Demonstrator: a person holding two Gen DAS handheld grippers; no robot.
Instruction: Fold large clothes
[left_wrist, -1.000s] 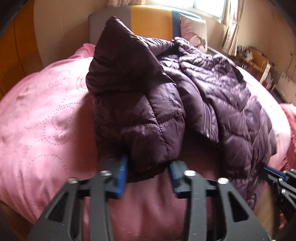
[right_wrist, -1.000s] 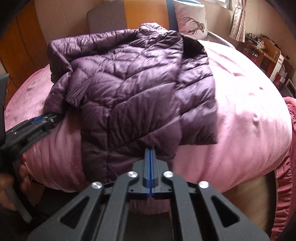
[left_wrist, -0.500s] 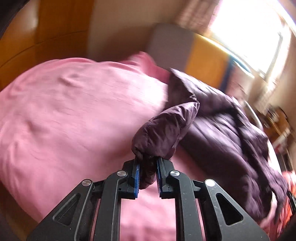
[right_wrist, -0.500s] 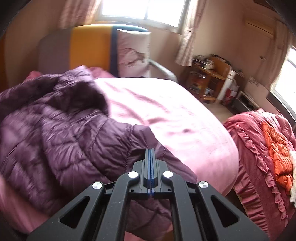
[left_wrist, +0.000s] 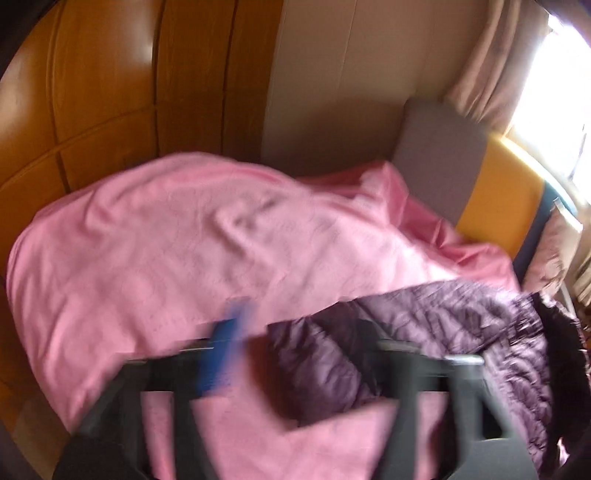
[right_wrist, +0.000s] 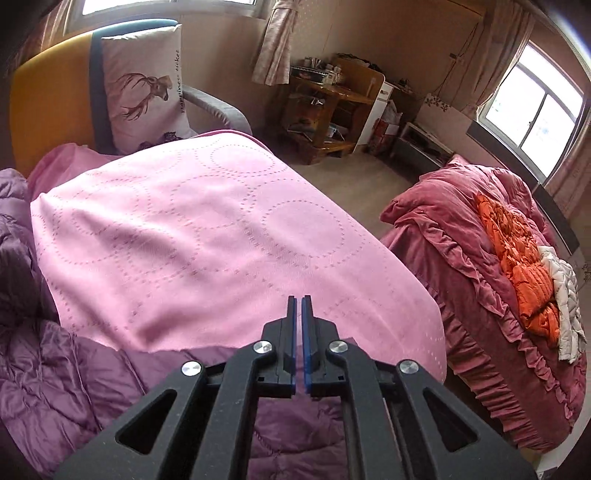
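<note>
Releasing looks like the step in hand: the left gripper (left_wrist: 306, 354), badly blurred in its own view, has its jaws swinging wide with a flap of the purple puffer jacket (left_wrist: 436, 332) lying in the gap, no pad pressing on it, while the right gripper (right_wrist: 299, 343) is just starting to part, a thin slit between its blue pads (right_wrist: 291, 332) and only the pink bedspread (right_wrist: 192, 229) showing through it. The jacket lies on the bed: in the left wrist view it spreads from centre toward four o'clock, and in the right wrist view it wraps from nine o'clock round to six, passing under the gripper. To do this well I would let both sides drop together so the folded layer lands flat, then draw both tools straight back before any sideways move, so a finger does not snag the quilted shell and drag the fold open. Open bedspread lies at twelve o'clock of the right gripper, good room for smoothing or the next fold. The bed's edge runs off at three to four o'clock, with floor and a second bed (right_wrist: 480, 258) beyond; the headboard (left_wrist: 491, 199) and wardrobe (left_wrist: 110, 92) close off the far side.
</note>
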